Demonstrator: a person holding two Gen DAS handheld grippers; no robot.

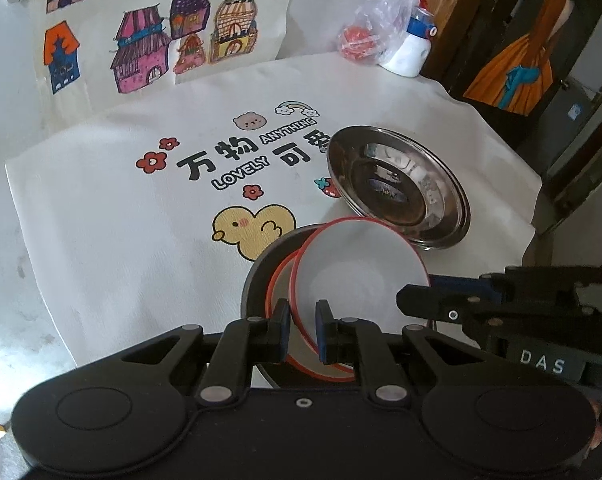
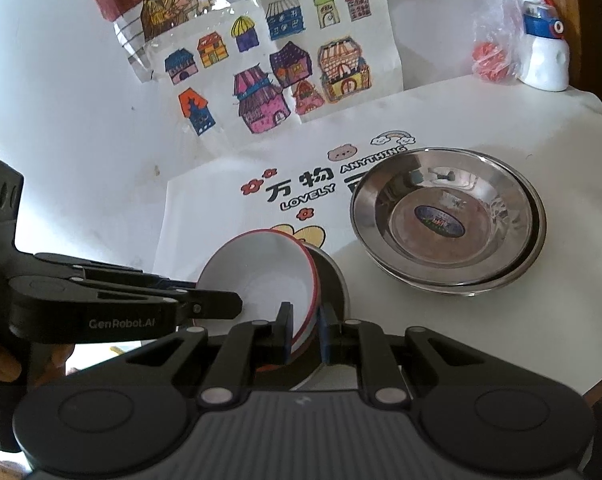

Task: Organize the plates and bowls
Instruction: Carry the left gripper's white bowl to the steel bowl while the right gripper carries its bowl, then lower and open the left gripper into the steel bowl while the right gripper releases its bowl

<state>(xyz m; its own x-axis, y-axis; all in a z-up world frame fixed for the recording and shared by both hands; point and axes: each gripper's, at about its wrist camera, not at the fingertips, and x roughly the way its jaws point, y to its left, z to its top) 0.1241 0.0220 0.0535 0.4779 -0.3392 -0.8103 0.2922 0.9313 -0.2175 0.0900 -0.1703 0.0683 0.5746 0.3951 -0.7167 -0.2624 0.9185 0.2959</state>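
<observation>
- A white bowl (image 1: pixel 357 276) with a red rim is held tilted on its edge over a second red-rimmed bowl (image 1: pixel 279 280), which lies inside a steel bowl (image 1: pixel 257 276) on the counter (image 1: pixel 121 240).
- In the right wrist view the tilted bowl (image 2: pixel 261 276) is seen with its white inside turned toward the left, and the steel bowl (image 2: pixel 335 280) shows behind and below it.
- The near rim of the tilted bowl is clamped between the fingers of the left hand-held gripper (image 1: pixel 303 330).
- The opposite rim of the same bowl is pinched between the fingers of the right hand-held gripper (image 2: pixel 305 334), so the bowl is gripped from both sides.
- Each hand-held gripper is seen reaching in from the side in the other's view, the right one (image 1: pixel 421 298) at the bowl's right edge, the left one (image 2: pixel 221 306) at its left edge.
- Just beyond the bowls, to the right, steel plates (image 2: pixel 449 216) are stacked on the counter; at least two rims can be told apart, and a sticker is seen in the middle of the top one.
- The counter is covered with a white cloth (image 2: pixel 221 208) printed with flowers, a yellow duck and the words LOVELY and ANYTHING.
- At the far right corner a white bottle (image 2: pixel 545 60) stands beside a clear plastic bag (image 2: pixel 497 40) with something red inside.
- A drawing of coloured houses (image 2: pixel 285 72) is propped against the wall behind the counter.
</observation>
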